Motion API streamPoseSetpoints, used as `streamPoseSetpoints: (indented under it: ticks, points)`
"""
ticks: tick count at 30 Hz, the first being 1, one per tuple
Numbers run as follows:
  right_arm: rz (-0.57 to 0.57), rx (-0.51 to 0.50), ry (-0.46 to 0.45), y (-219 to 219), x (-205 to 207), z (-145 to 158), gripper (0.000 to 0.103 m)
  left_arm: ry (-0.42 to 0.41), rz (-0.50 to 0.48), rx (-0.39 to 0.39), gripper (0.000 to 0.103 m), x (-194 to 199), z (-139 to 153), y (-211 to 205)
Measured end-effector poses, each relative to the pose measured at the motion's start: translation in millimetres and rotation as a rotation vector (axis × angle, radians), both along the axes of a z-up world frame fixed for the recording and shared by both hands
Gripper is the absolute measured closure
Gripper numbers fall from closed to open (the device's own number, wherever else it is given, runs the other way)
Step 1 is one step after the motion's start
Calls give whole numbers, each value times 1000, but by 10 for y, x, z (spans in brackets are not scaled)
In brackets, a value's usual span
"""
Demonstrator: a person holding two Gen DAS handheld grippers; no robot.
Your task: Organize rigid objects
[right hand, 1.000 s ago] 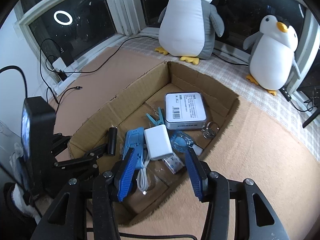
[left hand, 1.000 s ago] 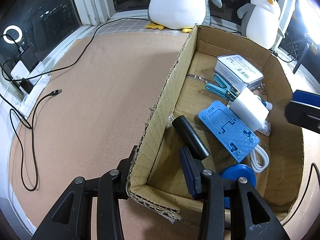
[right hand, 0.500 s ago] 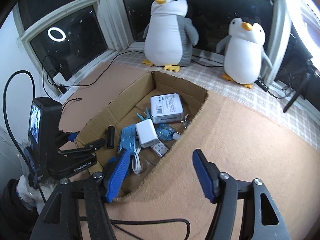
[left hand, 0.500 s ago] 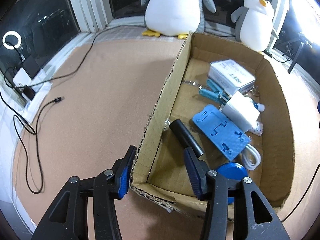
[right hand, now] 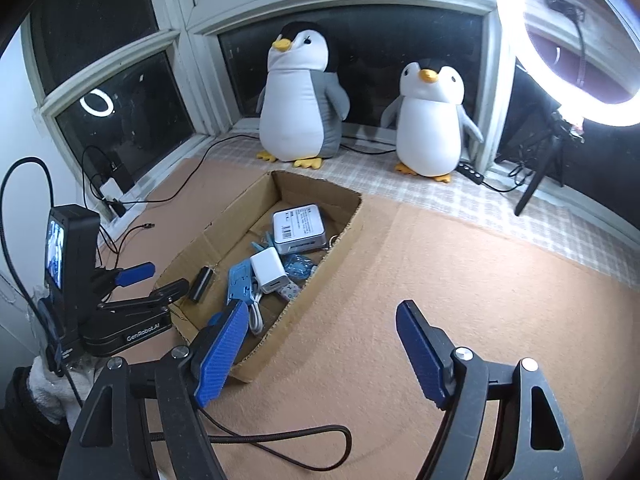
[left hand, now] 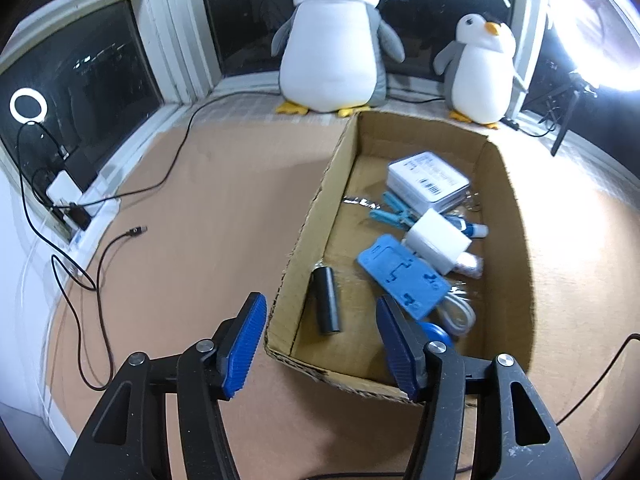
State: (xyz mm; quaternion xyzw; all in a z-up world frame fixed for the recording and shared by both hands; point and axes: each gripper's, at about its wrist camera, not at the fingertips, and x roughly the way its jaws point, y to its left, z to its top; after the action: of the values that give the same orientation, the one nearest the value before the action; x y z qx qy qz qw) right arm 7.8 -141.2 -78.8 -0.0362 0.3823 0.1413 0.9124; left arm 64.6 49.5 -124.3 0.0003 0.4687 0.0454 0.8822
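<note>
An open cardboard box (left hand: 316, 216) lies on the tan mat. It holds a black cylinder (left hand: 326, 304), a blue phone stand (left hand: 402, 280), a white charger (left hand: 436, 242), a white tin (left hand: 428, 178), a blue clothes peg (left hand: 394, 212) and a white cable (left hand: 460, 316). My left gripper (left hand: 322, 336) hovers over the box's near left corner. Its jaws are opening and touch nothing. In the right wrist view the box (right hand: 332, 264) sits to the left of my right gripper (right hand: 320, 344). Its jaws are also opening, empty, above bare mat. The left gripper (right hand: 154, 282) shows there beside the box.
Two plush penguins (left hand: 332, 40) (left hand: 480, 68) stand on the window ledge behind the box. Black cables (left hand: 80, 280) trail over the mat's left side to a plug block (left hand: 64, 192). A cable loop (right hand: 280, 440) lies under my right gripper. A lit ring light (right hand: 572, 40) stands at the right.
My left gripper let go of the box's near corner wall, opened and rose back from it. The right gripper widened and swung right, away from the box's contents to over the mat.
</note>
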Motion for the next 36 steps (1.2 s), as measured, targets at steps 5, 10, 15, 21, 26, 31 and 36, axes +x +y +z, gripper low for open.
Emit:
streamPoseSetpoints:
  ticks: [5,10,15,21,26,31,36]
  points:
    - [-29,23,-13,-76,-123,45,29,-17,-16,0,42,-93,145,-79]
    - [-72,54,-31,-131,-249,47,25,-44,-24,1,42,-194,306,-131]
    - [-94,52,-37,-137,-320,32,25,-67,-29,2,39,-259,425,-158]
    - [-110,55,-88,-103,-417,111,25,-106,-40,3,37,-374,621,-196]
    - [-115,36,-129,-60,-445,164,25,-173,-44,17,29,-490,847,-239]
    - [-123,40,-137,-55,-449,154,25,-197,-50,15,29,-542,958,-283]
    - [-134,63,-145,-74,-461,153,25,-217,-47,21,29,-575,1015,-303]
